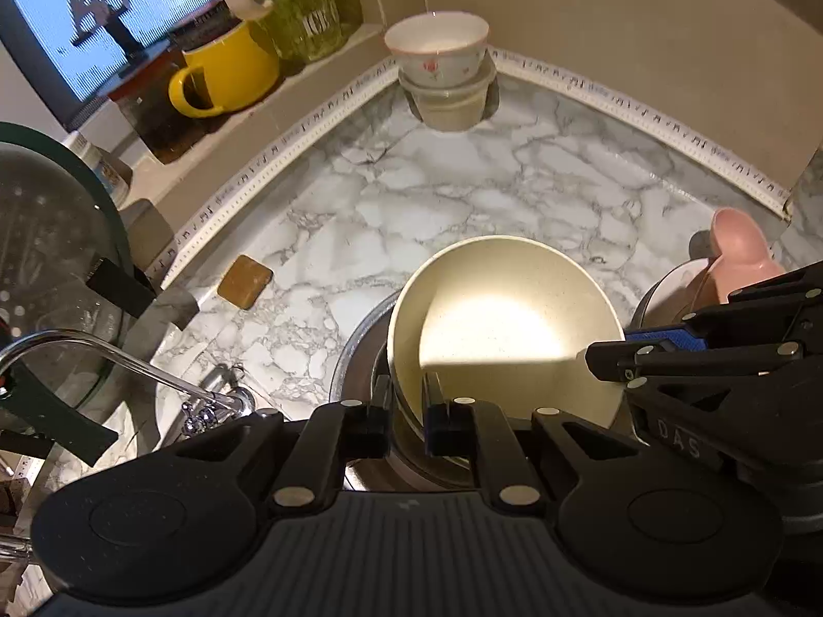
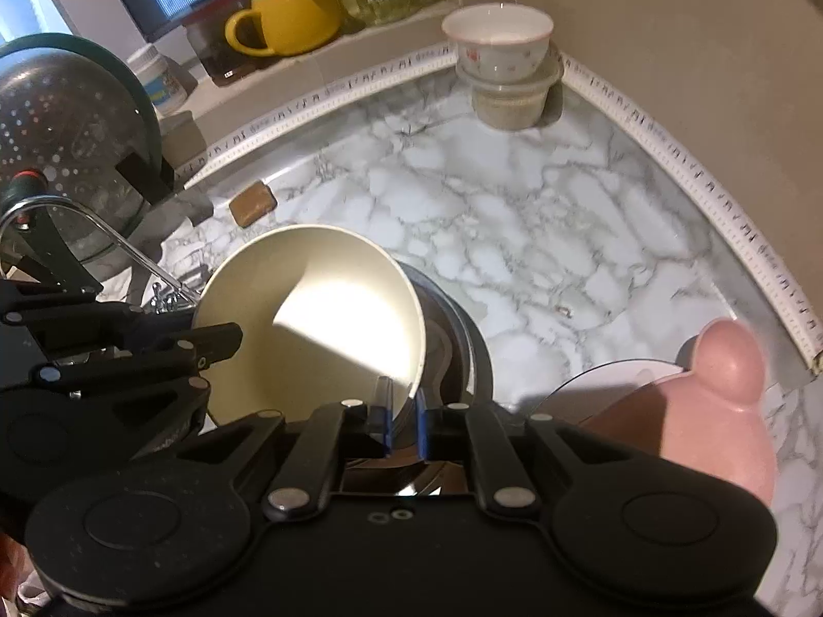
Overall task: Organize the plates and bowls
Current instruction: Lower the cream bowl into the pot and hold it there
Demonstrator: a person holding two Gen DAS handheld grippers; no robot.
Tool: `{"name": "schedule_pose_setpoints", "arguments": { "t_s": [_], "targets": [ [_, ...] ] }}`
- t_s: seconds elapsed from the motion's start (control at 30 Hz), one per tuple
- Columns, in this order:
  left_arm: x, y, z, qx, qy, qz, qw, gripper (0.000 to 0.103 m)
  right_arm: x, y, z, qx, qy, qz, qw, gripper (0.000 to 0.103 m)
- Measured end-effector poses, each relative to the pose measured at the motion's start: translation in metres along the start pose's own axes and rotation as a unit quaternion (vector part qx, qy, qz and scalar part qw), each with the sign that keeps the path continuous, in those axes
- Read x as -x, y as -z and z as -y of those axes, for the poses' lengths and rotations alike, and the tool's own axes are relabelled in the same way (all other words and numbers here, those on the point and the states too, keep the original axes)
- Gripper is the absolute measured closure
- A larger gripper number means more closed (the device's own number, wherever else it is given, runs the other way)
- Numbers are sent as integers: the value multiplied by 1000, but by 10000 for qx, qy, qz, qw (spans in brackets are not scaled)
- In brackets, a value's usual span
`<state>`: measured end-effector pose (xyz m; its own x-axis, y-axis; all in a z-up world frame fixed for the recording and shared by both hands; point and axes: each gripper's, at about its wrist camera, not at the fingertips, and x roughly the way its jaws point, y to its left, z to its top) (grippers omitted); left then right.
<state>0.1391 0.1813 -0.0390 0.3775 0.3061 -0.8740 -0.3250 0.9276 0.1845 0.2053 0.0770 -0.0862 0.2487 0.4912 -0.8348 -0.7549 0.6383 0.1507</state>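
Note:
A cream bowl [image 1: 509, 329] sits tilted inside a steel bowl [image 1: 360, 349] on the marble counter; it also shows in the right wrist view [image 2: 319, 319]. My left gripper [image 1: 409, 411] is shut on the cream bowl's near rim. My right gripper [image 2: 404, 414] is shut on the opposite rim, with the steel bowl [image 2: 458, 339] just behind it. In the left wrist view the right gripper [image 1: 617, 360] meets the bowl's right edge. A floral bowl [image 1: 437, 49] is stacked on a grey container [image 1: 450, 103] in the far corner.
A pink bear-shaped dish [image 2: 720, 411] on a white plate [image 2: 607, 375] stands to the right. A colander [image 2: 56, 133] and faucet [image 1: 103, 355] are at the left. A yellow mug [image 1: 226, 72] and green jar [image 1: 303, 5] stand on the ledge. A brown sponge [image 1: 244, 281] lies on the counter.

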Motion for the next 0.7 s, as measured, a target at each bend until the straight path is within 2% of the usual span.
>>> {"name": "schedule_pose_setpoints", "arguments": {
  "t_s": [0.27, 0.7],
  "targets": [
    [-14, 3, -1, -77, -3, -105, 9999, 93, -19, 0, -1, 15, -58, -260, 9996, 93],
    [-28, 4, 4, -226, -105, -204, 9995, 93, -35, 1, 1, 8, -139, -435, 9990, 93]
  ]
}}
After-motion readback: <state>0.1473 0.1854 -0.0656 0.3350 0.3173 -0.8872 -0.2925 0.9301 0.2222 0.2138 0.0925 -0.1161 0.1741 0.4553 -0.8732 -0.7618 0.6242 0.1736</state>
